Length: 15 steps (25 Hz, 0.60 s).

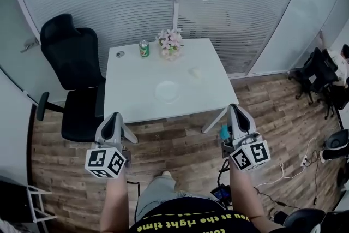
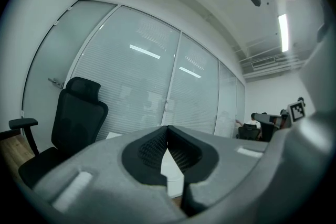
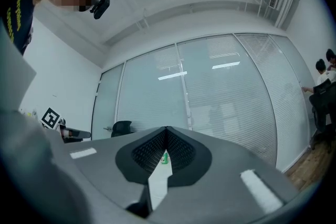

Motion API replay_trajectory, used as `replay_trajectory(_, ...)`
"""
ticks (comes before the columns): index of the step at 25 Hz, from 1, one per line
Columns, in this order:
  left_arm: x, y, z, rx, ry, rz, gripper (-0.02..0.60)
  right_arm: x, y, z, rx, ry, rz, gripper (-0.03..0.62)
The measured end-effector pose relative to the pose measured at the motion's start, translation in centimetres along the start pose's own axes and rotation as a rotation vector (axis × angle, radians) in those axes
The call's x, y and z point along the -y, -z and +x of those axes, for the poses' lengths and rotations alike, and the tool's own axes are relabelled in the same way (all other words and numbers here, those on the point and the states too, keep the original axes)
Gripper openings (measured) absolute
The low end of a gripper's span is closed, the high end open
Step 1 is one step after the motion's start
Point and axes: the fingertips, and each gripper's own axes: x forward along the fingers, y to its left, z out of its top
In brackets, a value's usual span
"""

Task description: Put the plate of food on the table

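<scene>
Jaws of left gripper [image 1: 113, 120] and right gripper [image 1: 238, 113] are pressed together, empty. Plate [image 1: 167, 91] is seen ahead of both, on table [image 1: 131, 90].

Even cool light, fisheye-warped edges

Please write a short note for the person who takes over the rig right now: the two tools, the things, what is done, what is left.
Left tool: shut, empty, over the floor, short of the table's near edge.
Right tool: shut, empty, also short of the table.
Things: a pale plate lies near the table's middle; I cannot tell if it holds food. A green can and flowers stand at the far edge.
Done: a plate is on the table; neither tool touches it.
Left: check that this is the plate meant; no other plate is in view.
</scene>
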Motion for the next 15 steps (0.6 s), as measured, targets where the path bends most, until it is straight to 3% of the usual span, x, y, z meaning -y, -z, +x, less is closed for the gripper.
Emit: replay_trajectory(15, -5.8, 0.0, 4.4, -0.008, 0.013, -0.015, 0.000, -1.3, 1.9, 6.7, -0.013, 0.015, -0.012, 0.005)
